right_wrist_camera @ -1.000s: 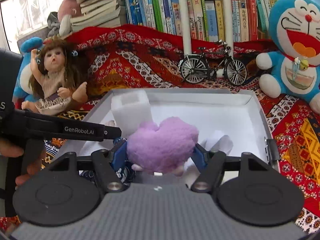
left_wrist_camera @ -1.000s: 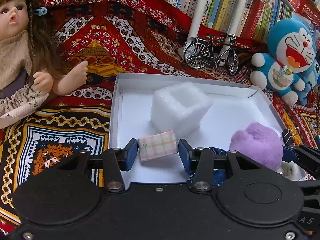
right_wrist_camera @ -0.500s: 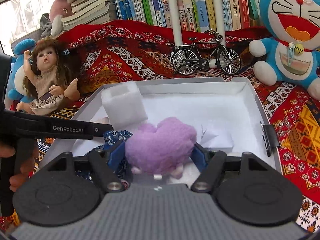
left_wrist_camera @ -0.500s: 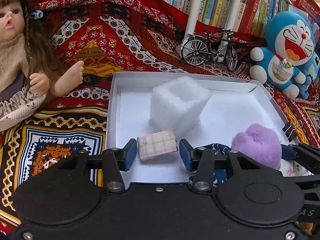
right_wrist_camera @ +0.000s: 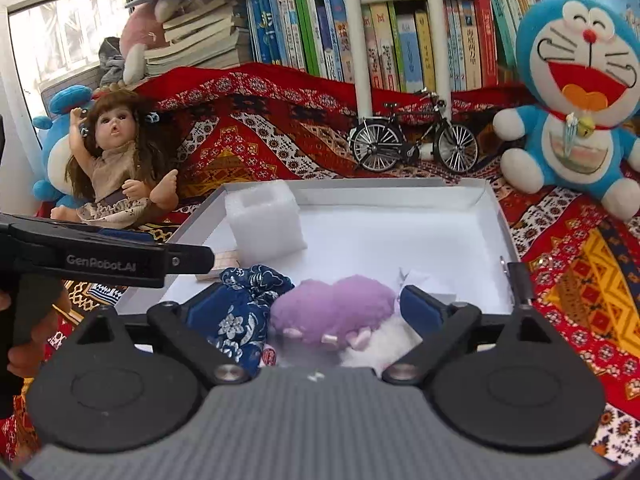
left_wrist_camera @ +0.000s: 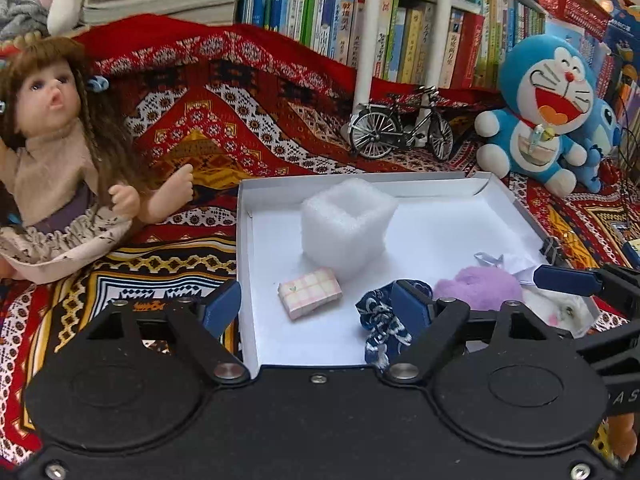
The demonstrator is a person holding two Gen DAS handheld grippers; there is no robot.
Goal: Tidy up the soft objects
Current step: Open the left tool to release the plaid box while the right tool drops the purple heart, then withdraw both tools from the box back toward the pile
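Shallow white cardboard box [left_wrist_camera: 245, 240]: far right floor bare, open from above. White foam cube [left_wrist_camera: 347, 227] blocks far left corner. Near edge crowded: pink checked fabric packet [left_wrist_camera: 310, 293], blue patterned cloth bundle [right_wrist_camera: 244, 308], purple plush heart [right_wrist_camera: 334, 310]. Brown-haired doll [left_wrist_camera: 60, 152] flanks left wall; black model bicycle [right_wrist_camera: 414, 142] stands behind.

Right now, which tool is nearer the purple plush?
Right. The right tool is open with the purple plush between its fingers in the box. The left tool is open too, beside the plush, around the plaid pouch.
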